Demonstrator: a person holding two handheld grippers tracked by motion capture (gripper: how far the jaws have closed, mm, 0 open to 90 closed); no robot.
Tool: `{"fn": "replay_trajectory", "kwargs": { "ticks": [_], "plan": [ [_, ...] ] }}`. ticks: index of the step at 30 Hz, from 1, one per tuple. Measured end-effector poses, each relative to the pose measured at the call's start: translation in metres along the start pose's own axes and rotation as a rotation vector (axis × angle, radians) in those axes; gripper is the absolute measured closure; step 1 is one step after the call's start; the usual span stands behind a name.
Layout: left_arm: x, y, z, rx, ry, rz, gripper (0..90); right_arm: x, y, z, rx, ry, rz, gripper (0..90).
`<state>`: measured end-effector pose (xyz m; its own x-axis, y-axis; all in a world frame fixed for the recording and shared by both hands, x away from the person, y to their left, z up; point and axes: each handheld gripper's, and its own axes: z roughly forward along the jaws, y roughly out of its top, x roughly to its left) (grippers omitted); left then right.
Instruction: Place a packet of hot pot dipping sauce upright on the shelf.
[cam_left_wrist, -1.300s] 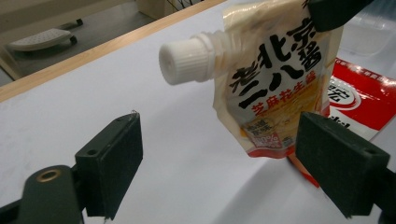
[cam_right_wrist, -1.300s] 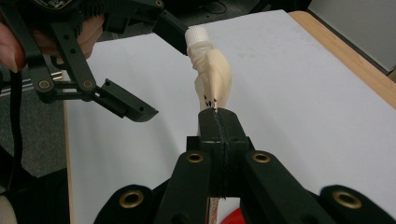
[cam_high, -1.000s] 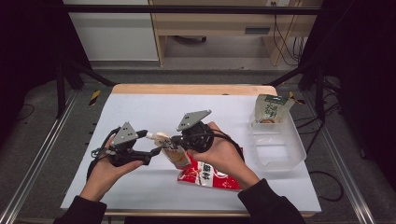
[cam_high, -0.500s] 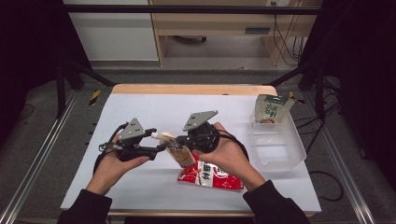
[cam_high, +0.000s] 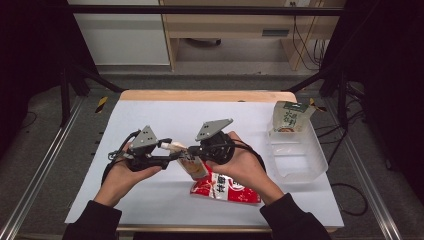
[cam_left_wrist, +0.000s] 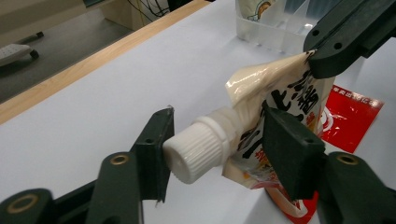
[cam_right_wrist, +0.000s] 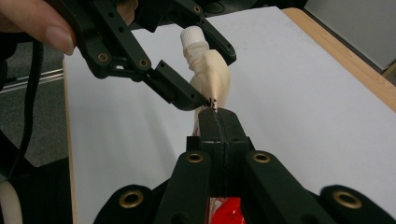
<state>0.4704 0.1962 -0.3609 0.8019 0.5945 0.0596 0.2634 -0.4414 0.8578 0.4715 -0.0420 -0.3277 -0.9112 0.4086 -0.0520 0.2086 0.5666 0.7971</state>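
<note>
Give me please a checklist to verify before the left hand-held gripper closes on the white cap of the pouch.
1. Right hand-held gripper clamped on the spouted pouch: ok, jaws shut on its edge.
2. White cap between the jaws of the left hand-held gripper: ok; the jaws have just been closing around it.
3. Both pads pressing the cap: not ok; one touches it, the other stands beside the pouch body.
4. Pouch lifted off the red packet: ok.
5. Cap tight or already loosened: cannot tell.
6. Clear container away from the hands: ok.
</note>
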Motion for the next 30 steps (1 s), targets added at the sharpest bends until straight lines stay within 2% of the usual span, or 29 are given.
{"fn": "replay_trajectory", "kwargs": {
  "ticks": [4, 6, 7, 14, 15, 16, 23, 30],
  "plan": [
    [0.000, 0.001, 0.000, 0.006, -0.003, -0.002, 53.2, -0.002, -0.001, -0.001, -0.005, -0.005, 0.003, 90.0],
    [0.000, 0.002, -0.001, 0.010, -0.007, -0.003, 57.5, -0.003, -0.003, -0.002, -0.003, -0.010, 0.005, 90.0],
    [0.000, 0.002, -0.001, 0.009, -0.012, -0.005, 62.4, -0.005, -0.004, -0.004, -0.008, -0.020, 0.011, 90.0],
    [-0.007, 0.013, 0.001, 0.001, -0.030, 0.011, 66.8, -0.009, -0.011, -0.011, -0.025, -0.037, 0.029, 90.0],
    [-0.010, 0.019, 0.001, 0.001, -0.035, 0.028, 69.6, -0.011, -0.013, -0.015, -0.033, -0.046, 0.032, 90.0],
    [-0.010, 0.019, 0.001, 0.001, -0.035, 0.028, 70.6, -0.012, -0.014, -0.017, -0.034, -0.051, 0.034, 90.0],
    [-0.019, 0.038, 0.008, 0.036, -0.058, 0.072, 71.5, -0.016, -0.024, -0.028, -0.043, -0.073, 0.049, 90.0],
    [-0.026, 0.053, 0.013, 0.049, -0.079, 0.107, 72.1, -0.019, -0.032, -0.036, -0.048, -0.083, 0.061, 89.6]
  ]
}}
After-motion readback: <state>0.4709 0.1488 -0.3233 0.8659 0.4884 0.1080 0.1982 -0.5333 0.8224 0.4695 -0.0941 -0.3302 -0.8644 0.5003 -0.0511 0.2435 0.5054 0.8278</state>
